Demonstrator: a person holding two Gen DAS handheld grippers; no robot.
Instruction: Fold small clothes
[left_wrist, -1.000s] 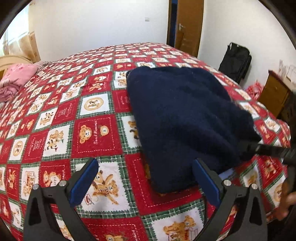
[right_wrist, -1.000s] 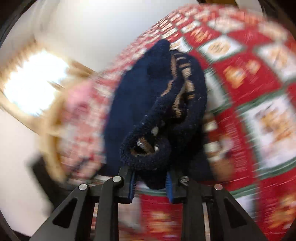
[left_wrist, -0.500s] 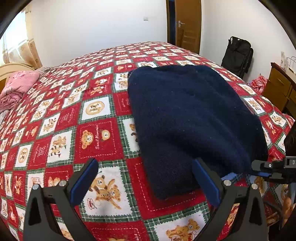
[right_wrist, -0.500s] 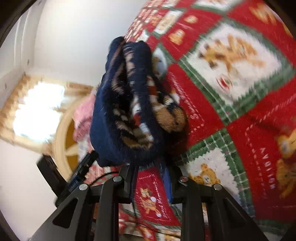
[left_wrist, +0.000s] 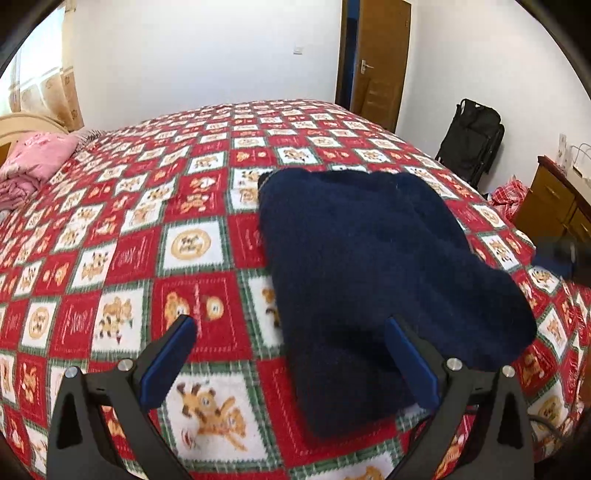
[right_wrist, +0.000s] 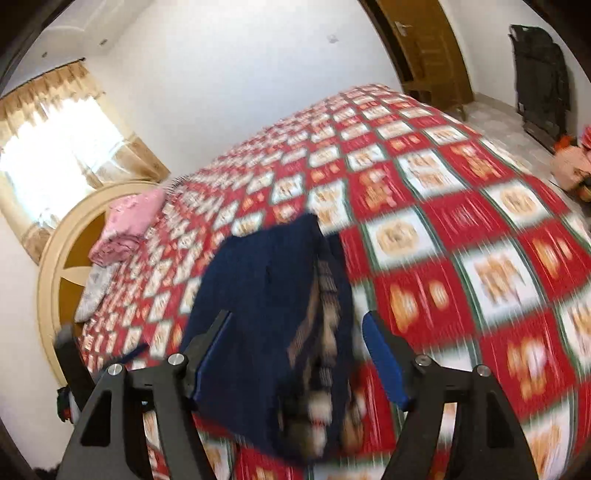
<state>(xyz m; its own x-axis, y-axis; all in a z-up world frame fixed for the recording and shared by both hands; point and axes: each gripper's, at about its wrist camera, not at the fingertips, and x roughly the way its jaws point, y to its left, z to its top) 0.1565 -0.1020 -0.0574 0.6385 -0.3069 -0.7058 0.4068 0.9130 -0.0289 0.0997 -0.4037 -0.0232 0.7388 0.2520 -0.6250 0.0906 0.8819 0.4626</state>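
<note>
Left wrist view: left tool (left_wrist: 290, 341), blue-padded fingers spread wide, holding nothing, hovering over the near edge of the bed.
Item 1: navy knit garment (left_wrist: 380, 280), folded into a rough rectangle, lying flat on the bedspread (left_wrist: 147, 243) at centre to 3 o'clock of this view; its near end sits between and beyond the tool's fingers, apart from them.
Item 2: bedspread, red-and-white check with bear motifs, covering the whole bed.
Item 3: pink bedding (left_wrist: 35, 162), bundled at 10 o'clock by the headboard.
Item 4: black bag (left_wrist: 471, 138), upright against the wall at 2 o'clock; wooden cabinet (left_wrist: 557, 206) at 3 o'clock; wooden door (left_wrist: 380, 62) at 1 o'clock.
Right wrist view (motion-blurred): right tool (right_wrist: 297, 350), fingers spread wide; navy knit garment (right_wrist: 266, 314) between them, patterned inner layers visible along its edge; contact with the pads cannot be told.
</note>
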